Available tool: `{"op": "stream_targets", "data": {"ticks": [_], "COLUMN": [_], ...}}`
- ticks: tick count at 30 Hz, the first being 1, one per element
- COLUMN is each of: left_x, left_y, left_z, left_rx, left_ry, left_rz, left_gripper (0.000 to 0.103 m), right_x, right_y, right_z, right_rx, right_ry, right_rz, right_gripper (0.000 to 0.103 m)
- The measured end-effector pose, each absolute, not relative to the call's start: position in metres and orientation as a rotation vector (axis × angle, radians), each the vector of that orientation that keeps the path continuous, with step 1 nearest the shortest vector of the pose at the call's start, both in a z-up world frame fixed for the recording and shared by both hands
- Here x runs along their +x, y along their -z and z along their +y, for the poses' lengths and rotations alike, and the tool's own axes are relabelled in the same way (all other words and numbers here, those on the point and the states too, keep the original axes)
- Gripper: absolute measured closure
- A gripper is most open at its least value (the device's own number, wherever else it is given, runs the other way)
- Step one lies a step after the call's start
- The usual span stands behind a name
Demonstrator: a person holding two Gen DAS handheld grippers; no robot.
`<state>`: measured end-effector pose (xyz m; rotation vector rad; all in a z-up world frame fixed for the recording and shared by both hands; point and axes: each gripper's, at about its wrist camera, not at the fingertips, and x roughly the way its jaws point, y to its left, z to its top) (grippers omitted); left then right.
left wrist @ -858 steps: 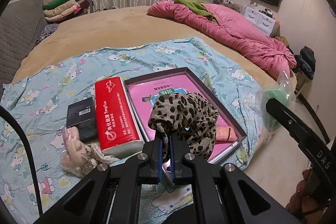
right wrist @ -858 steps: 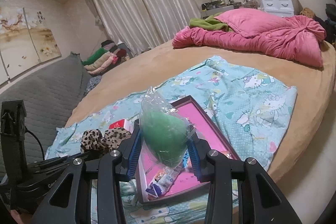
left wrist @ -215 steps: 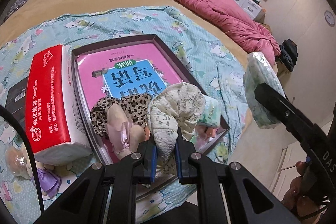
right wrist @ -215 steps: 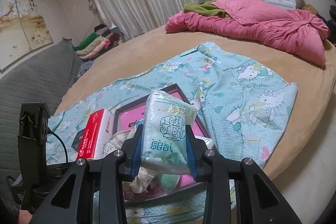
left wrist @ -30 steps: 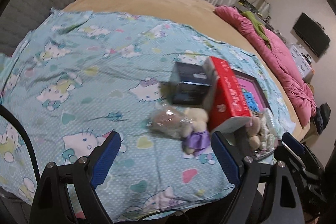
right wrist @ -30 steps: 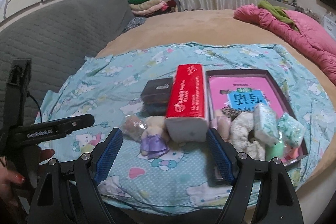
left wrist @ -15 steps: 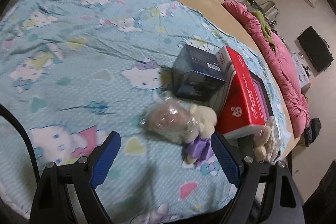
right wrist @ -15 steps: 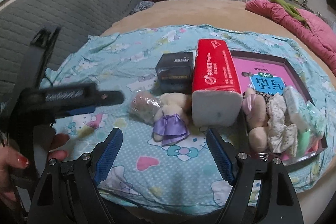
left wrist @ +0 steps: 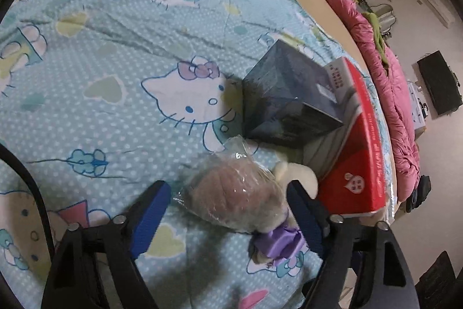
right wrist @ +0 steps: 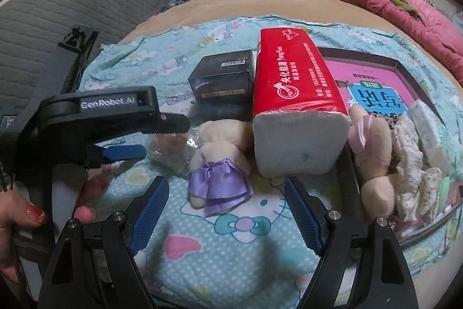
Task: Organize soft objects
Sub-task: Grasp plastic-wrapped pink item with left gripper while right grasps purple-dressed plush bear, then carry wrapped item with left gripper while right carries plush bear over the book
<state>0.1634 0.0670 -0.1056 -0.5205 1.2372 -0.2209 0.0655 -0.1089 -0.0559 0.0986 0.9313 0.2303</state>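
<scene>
Plastic-wrapped brown plush point(left wrist: 234, 199) lying beside cream doll point(right wrist: 217, 164), purple skirt

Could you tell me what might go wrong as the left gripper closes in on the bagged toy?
The left gripper is open around the plastic-wrapped toy, so the slick, loose wrap may slip or only the film get pinched. One finger sits against the plush doll, which could be caught or dragged along. The black box and red tissue pack crowd the far side.

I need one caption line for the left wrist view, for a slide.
Open left gripper straddling a plastic-wrapped plush beside a purple-skirted doll, dark box and red tissue pack.
</scene>
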Motion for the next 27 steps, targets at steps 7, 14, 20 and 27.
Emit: {"op": "stream_targets", "data": {"ticks": [7,14,20,27], "left_x": [0.171,0.166,0.157,0.142], "left_y": [0.107,0.1,0.085,0.07], "left_z": [0.067,0.086,0.102,0.105], "left_rx": [-0.521,-0.579,-0.561,-0.513], "left_ry": [0.253,0.292,0.275,0.25], "left_rz": [1.23,1.188,1.146,1.11], "left_gripper": [0.043,0.047,0.047,0.047], "right_x": [0.078,0.093,0.102,0.104], "right_y": [0.069,0.083,0.097,0.103], "right_z": [-0.096,-0.081,-0.076,-0.079], "right_rx": [0.086,0.045,0.042,0.08], "right_ry": [-0.225,-0.178,-0.133,-0.175], "right_rz": [0.959,0.98,1.001,1.017], "right_gripper": [0.02,0.02,0.022,0.057]}}
